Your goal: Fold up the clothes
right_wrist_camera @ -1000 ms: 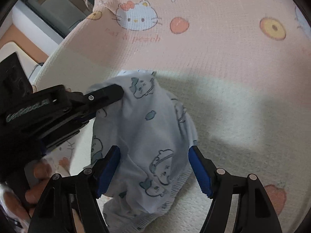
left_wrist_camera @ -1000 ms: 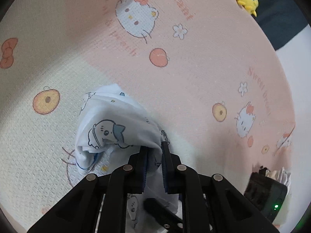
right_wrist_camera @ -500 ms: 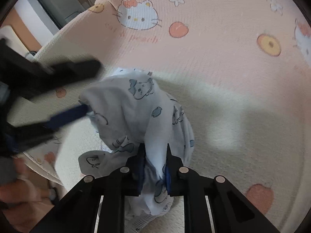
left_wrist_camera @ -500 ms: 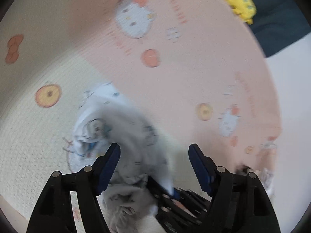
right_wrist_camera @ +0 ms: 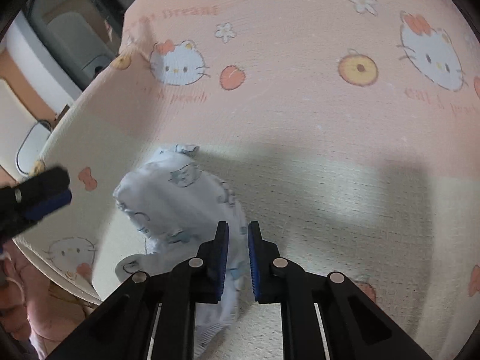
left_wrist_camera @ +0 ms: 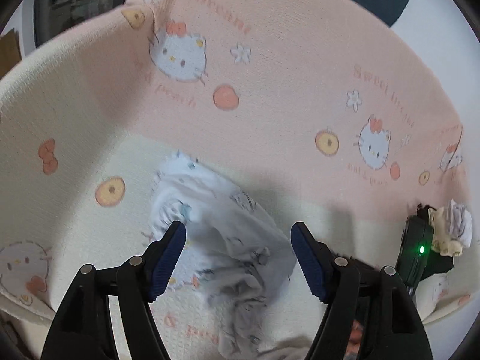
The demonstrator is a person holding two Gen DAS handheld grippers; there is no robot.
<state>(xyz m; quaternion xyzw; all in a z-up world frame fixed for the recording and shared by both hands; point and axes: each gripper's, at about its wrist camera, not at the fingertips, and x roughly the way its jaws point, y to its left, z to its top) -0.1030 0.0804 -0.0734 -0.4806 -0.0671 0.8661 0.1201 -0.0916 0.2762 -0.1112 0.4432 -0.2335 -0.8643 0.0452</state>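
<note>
- The left hand-held gripper (left_wrist_camera: 238,255) hovers released, jaws wide above the bunched white garment (left_wrist_camera: 222,234) near the blanket's (left_wrist_camera: 300,75) front edge.
- The right hand-held gripper (right_wrist_camera: 238,262) is clenched on the garment's near fold.
- Risk: with only one thin pinch, the cloth may slip out or drag into a crumpled heap.

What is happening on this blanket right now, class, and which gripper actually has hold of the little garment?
A person is handling a small white printed garment on a pink and cream cartoon-cat blanket, with a gripper in each hand. The right gripper is shut on a fold of the cloth, its pads pinching the fabric. The left gripper is open, its pads apart above the garment and not pressing on it. The garment is bunched up, not laid flat, so no neat fold is done.
</note>
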